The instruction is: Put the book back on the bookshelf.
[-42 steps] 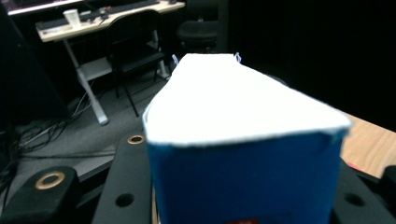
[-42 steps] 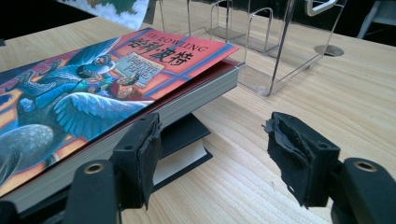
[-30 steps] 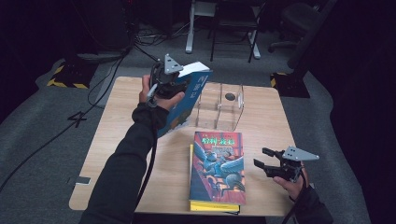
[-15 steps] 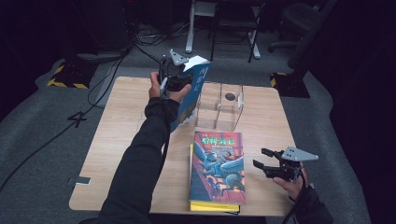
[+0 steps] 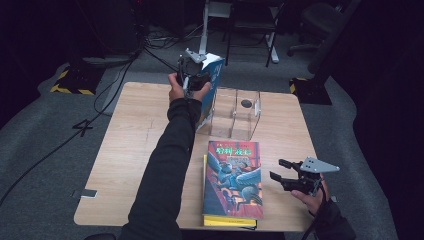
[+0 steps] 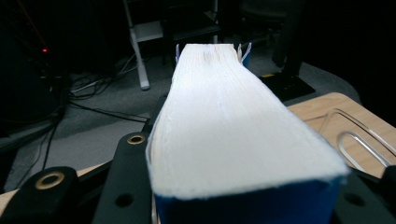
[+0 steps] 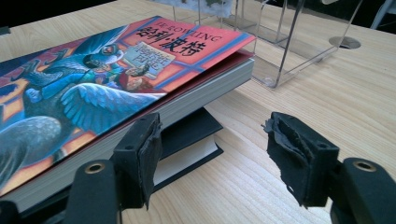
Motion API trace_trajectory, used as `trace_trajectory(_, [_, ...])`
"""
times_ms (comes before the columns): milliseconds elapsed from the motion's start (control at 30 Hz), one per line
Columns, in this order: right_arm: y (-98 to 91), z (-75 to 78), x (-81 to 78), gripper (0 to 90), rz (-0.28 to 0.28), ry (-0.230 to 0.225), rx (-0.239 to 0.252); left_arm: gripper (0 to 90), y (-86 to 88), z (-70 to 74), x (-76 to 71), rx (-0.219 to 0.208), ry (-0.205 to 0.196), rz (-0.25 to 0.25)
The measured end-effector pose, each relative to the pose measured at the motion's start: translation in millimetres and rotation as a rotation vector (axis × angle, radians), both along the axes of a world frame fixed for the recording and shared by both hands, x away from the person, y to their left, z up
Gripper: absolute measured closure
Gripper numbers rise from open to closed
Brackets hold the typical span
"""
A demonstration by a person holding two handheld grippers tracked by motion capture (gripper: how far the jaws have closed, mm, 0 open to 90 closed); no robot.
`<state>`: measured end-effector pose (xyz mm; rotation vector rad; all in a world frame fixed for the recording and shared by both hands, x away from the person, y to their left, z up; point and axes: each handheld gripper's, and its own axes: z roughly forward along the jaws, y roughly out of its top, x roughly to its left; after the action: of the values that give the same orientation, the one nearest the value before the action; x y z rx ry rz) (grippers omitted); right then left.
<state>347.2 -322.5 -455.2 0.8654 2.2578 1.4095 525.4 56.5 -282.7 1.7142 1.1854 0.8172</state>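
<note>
A thick blue-covered book (image 5: 214, 85) is held up in the air over the table's far side, with my left gripper (image 5: 199, 79) shut on it. In the left gripper view its white page edge (image 6: 233, 116) runs away between the two jaws. The book hangs just left of a clear acrylic rack (image 5: 235, 112), partly in front of its left end. A stack of books (image 5: 232, 182) lies near the front edge, topped by a colourful cover (image 7: 116, 79). My right gripper (image 5: 284, 176) rests to the right of the stack; in its own view the gripper (image 7: 217, 158) is open, its jaws empty.
The wooden table (image 5: 135, 140) has bare room on its left half. A round cable hole (image 5: 246, 103) lies behind the rack. A black-covered book (image 7: 187, 140) lies under the top one. Chairs, stands and cables sit on the floor beyond the far edge.
My left hand has carried the blue book to the right and farther away, closer to the rack, and the book now stands more upright. The right gripper has stayed put.
</note>
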Motion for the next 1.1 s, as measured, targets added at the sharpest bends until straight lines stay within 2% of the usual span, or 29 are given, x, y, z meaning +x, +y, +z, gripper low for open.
trace_trajectory(100, [1.0,-0.1,-0.3,36.0,0.006,0.001,0.001,59.9,-7.1,0.1,8.2,0.009,-0.014,0.001])
trace_trajectory(233, [0.5,-0.8,0.5,36.0,0.005,0.006,0.003,59.9,-13.3,-1.2,14.7,0.021,-0.011,-0.001])
trace_trajectory(467, [0.3,-0.4,-0.8,36.1,0.005,0.001,0.005,59.8,-19.9,-13.2,29.6,0.017,-0.024,0.003])
trace_trajectory(567, [0.2,-0.6,-1.2,36.1,0.011,-0.001,0.004,59.7,-17.8,-19.8,35.7,0.014,-0.049,0.018])
trace_trajectory(633, [0.1,-0.7,-1.3,36.1,0.012,-0.002,0.003,59.8,-17.6,-21.3,36.1,0.017,-0.053,0.015])
trace_trajectory(700, [-0.6,-0.8,-1.2,36.1,0.014,-0.001,0.007,59.8,-16.6,-28.5,36.4,0.021,-0.084,0.006])
trace_trajectory(767, [-0.7,-1.1,-1.0,36.1,0.014,-0.001,0.009,59.8,-15.2,-32.8,35.9,0.015,-0.093,-0.002])
trace_trajectory(800, [-0.4,-1.2,-0.9,36.1,0.015,0.001,0.007,59.7,-12.2,-40.6,35.4,-0.001,-0.1,-0.007])
trace_trajectory(833, [-0.2,-1.3,-0.8,36.1,0.016,-0.001,0.007,59.7,-12.2,-40.6,35.4,-0.001,-0.1,-0.007])
trace_trajectory(867, [0.2,-1.3,-0.9,36.1,0.017,-0.002,0.007,59.7,-7.9,-46.3,33.4,-0.031,-0.123,-0.016])
trace_trajectory(1100, [0.3,-0.7,-1.7,36.4,0.022,-0.007,0.004,59.5,6.1,-52.8,27.4,-0.05,-0.13,-0.033])
